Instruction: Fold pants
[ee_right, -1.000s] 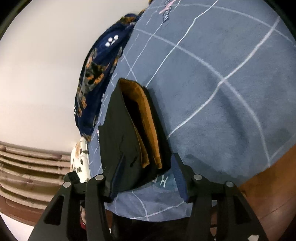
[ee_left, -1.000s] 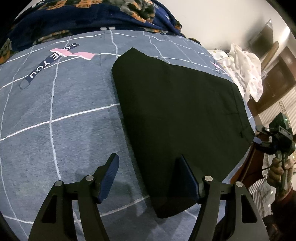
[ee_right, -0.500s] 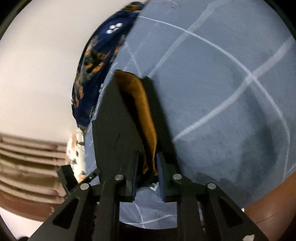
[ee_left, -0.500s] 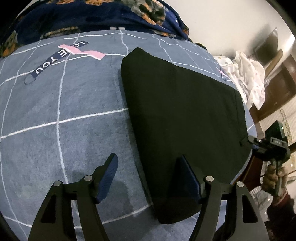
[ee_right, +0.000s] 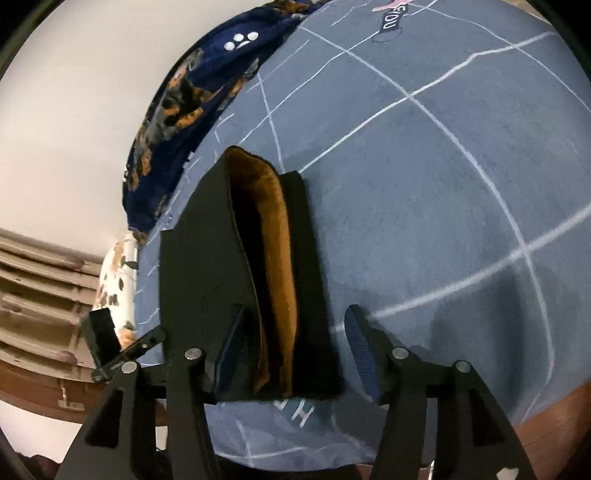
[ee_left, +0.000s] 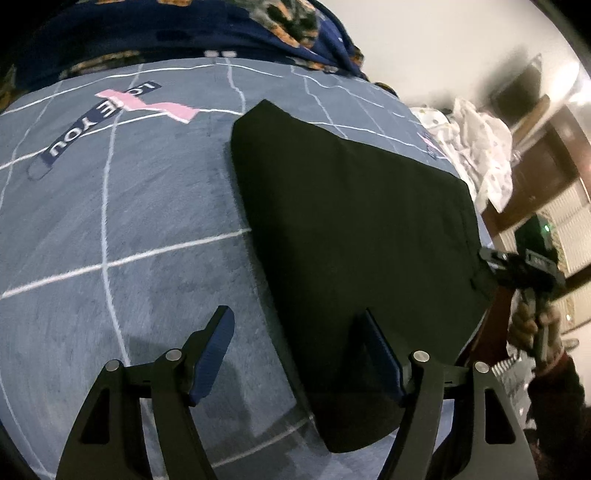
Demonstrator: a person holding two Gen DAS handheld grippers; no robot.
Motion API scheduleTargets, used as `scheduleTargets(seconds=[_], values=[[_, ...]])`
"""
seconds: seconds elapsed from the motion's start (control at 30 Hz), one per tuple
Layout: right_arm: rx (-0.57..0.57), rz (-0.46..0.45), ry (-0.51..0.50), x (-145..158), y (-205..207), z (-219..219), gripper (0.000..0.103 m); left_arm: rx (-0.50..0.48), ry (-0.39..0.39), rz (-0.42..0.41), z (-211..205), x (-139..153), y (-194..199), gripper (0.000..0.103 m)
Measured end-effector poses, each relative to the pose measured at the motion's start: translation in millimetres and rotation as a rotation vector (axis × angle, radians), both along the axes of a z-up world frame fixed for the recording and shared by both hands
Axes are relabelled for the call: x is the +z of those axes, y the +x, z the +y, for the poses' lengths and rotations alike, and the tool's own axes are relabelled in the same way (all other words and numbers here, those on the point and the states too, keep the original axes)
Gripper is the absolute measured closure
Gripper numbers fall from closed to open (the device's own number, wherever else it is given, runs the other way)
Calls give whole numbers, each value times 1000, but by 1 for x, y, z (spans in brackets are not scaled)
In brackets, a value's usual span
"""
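Observation:
The black pants (ee_left: 351, 236) lie folded flat on the grey-blue checked bedspread (ee_left: 122, 236). My left gripper (ee_left: 299, 354) is open over their near corner, one finger on the cloth, the other over the bedspread. In the right wrist view the pants (ee_right: 195, 266) show their open waistband with an orange-brown lining (ee_right: 277, 258). My right gripper (ee_right: 295, 350) is open, its jaws either side of the waistband edge. It also shows in the left wrist view (ee_left: 524, 266), at the far right edge of the pants.
A dark blue patterned blanket (ee_left: 177, 33) lies along the far edge of the bed. White spotted cloth (ee_left: 476, 147) is piled past the bed's right side. The bed's wooden edge (ee_right: 554, 435) runs close under my right gripper.
My right gripper shut on the waistband half a second ago and has opened again, letting go. The left gripper stayed open and shifted only slightly.

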State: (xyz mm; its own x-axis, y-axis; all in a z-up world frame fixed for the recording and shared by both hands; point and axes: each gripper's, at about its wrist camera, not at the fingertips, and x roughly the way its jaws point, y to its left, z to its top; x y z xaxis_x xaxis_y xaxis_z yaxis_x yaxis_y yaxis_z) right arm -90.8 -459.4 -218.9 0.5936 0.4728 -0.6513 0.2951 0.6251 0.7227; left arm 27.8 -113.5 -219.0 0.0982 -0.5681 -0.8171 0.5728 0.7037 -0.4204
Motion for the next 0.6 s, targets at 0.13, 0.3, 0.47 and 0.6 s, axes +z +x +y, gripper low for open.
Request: scheduleTargets(seconds=[0.13,0.3,0.47,0.6], values=[[59,-13,20,-3,17,2,49,-45,-35,17,-5,-1,9,28],[126,-40,58,-4,35,7,45,-90,-98,60,-13,-3,22,27],[199,-89,92,-6,41,14,45,-165,-187,129,-31,-7,32,26],[240,-113,82,-7,45,15,45,-211,-203,148,-43,-8,38,26]])
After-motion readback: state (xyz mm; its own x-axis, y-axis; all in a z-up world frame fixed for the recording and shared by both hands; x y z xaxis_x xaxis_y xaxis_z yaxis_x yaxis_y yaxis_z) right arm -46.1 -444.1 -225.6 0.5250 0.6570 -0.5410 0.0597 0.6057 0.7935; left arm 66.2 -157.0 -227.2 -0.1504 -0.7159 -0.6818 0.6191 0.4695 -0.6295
